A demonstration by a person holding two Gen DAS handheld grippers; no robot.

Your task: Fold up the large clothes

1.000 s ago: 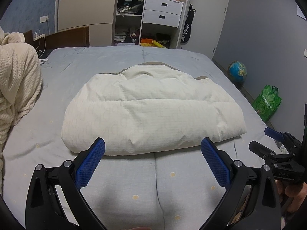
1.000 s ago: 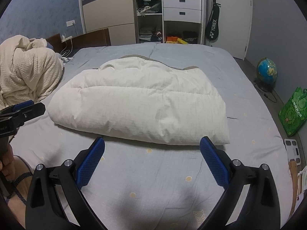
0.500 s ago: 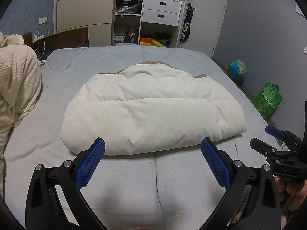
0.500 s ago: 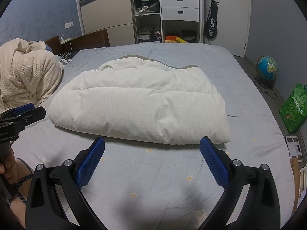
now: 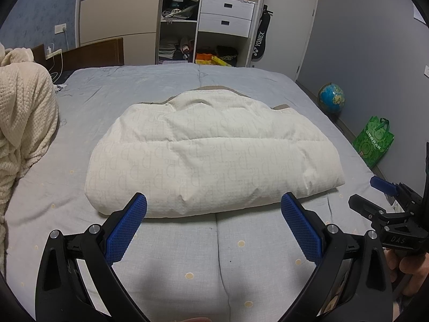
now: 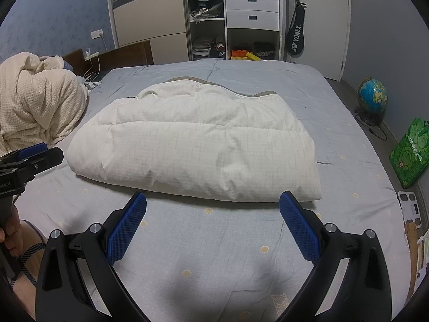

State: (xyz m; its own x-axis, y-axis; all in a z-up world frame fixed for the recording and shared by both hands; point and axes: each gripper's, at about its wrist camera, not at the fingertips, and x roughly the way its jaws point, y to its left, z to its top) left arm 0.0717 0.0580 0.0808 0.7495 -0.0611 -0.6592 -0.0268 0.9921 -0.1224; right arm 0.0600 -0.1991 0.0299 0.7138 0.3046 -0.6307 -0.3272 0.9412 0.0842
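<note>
From my station, the cream blanket heaped at the left shows whole only in the right wrist view. The folded white padded coat lies mid-bed, ahead of both tongs. My left gripper and right gripper stand wide apart, holding nothing. The white scale shows in the right view alone. What the coat's tan edging belongs to is hidden.

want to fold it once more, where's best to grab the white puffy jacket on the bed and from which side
Take the white puffy jacket by its two near corners: the left tool on the near-left corner, the right tool on the near-right. Come in low from the near side. That rounded folded edge faces both open tools and lies flat on the bed, so a low pinch probably catches all layers.
</note>
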